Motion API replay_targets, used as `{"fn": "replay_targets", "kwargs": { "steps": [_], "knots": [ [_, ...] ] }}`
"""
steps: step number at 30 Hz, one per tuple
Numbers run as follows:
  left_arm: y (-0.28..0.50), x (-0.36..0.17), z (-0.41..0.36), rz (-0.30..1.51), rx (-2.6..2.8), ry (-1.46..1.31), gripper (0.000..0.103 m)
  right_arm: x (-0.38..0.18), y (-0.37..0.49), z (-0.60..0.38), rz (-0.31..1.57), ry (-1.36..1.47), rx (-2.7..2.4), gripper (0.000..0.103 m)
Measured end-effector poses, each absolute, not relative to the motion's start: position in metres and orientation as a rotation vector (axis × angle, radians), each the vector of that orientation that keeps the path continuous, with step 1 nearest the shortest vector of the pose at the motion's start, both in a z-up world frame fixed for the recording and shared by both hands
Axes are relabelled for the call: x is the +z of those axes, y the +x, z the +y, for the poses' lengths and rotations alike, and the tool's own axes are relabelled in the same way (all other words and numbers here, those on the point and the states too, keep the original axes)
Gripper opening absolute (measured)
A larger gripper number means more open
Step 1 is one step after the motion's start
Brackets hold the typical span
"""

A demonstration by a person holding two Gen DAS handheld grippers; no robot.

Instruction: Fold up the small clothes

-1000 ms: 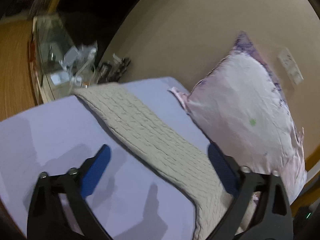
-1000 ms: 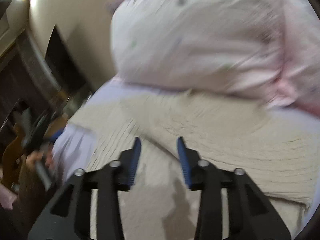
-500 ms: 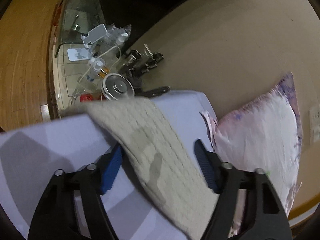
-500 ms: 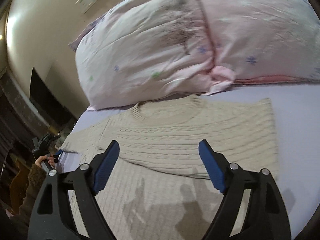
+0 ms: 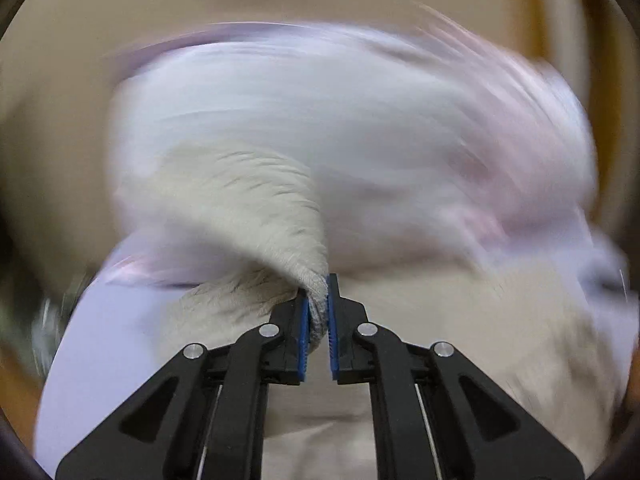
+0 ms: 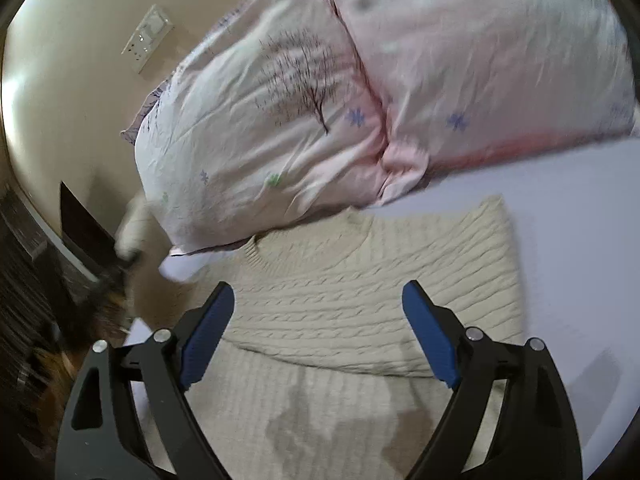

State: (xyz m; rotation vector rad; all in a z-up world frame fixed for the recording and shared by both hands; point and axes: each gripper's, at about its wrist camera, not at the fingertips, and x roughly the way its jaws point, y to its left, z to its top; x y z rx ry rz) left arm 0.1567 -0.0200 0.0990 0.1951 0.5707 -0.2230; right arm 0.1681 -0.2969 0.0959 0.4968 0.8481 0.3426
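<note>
A cream cable-knit sweater [image 6: 372, 300] lies flat on the lilac bed sheet [image 6: 580, 240], its neck toward the pillows and its right sleeve folded across the chest. My left gripper [image 5: 318, 300] is shut on the end of the sweater's left sleeve [image 5: 260, 208], which hangs lifted in a curve; that view is heavily blurred by motion. My right gripper [image 6: 318, 300] is open and empty, hovering above the sweater's chest.
Two pink-and-white patterned pillows [image 6: 320, 92] lean at the head of the bed against a beige wall with a socket plate [image 6: 148, 38]. The bed's left edge [image 6: 132, 324] drops to a dark, cluttered area.
My left gripper has shut on the sleeve end and swung it up and toward the sweater's body. My right gripper opened wide and stays above the chest.
</note>
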Motion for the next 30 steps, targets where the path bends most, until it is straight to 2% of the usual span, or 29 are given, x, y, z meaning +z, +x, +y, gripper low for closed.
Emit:
{"fn": "replay_targets", "kwargs": {
  "steps": [2, 5, 6, 7, 9, 11, 13, 14, 16, 18, 20, 25, 30],
  "knots": [
    [0.138, 0.065, -0.089, 0.625, -0.347, 0.380, 0.009, 0.079, 0.176, -0.300, 0.905, 0.555, 0.352, 0.086],
    [0.113, 0.047, -0.106, 0.631, -0.405, 0.446, 0.011, 0.059, 0.181, -0.314, 0.983, 0.628, 0.335, 0.072],
    [0.109, 0.050, -0.096, 0.637, -0.403, 0.409, 0.018, 0.055, 0.182, -0.317, 0.993, 0.642, 0.333, 0.067],
    [0.105, 0.056, -0.075, 0.647, -0.387, 0.334, 0.033, 0.052, 0.183, -0.321, 1.003, 0.655, 0.331, 0.064],
    [0.098, 0.069, -0.036, 0.651, -0.339, 0.230, 0.047, 0.047, 0.187, -0.326, 1.016, 0.672, 0.313, 0.060],
    [0.087, 0.075, 0.003, 0.665, -0.278, 0.159, 0.047, 0.042, 0.190, -0.328, 1.024, 0.693, 0.293, 0.058],
    [0.073, 0.074, 0.038, 0.698, -0.225, 0.090, 0.054, 0.037, 0.197, -0.331, 1.039, 0.715, 0.263, 0.053],
    [0.063, 0.071, 0.057, 0.721, -0.200, 0.048, 0.054, 0.033, 0.200, -0.333, 1.048, 0.740, 0.249, 0.052],
    [0.050, 0.065, 0.085, 0.765, -0.188, -0.024, 0.055, 0.028, 0.205, -0.339, 1.055, 0.781, 0.205, 0.043],
    [0.033, 0.055, 0.108, 0.801, -0.184, -0.104, 0.056, 0.030, 0.204, -0.345, 1.028, 0.787, 0.173, 0.041],
    [0.020, 0.046, 0.121, 0.820, -0.187, -0.168, 0.057, 0.036, 0.203, -0.350, 1.003, 0.736, 0.128, 0.040],
    [0.007, 0.034, 0.122, 0.824, -0.226, -0.208, 0.062, 0.033, 0.215, -0.334, 1.056, 0.625, 0.097, 0.029],
    [0.008, 0.031, 0.113, 0.829, -0.247, -0.202, 0.063, 0.029, 0.245, -0.316, 1.077, 0.591, 0.073, 0.029]
  ]
}}
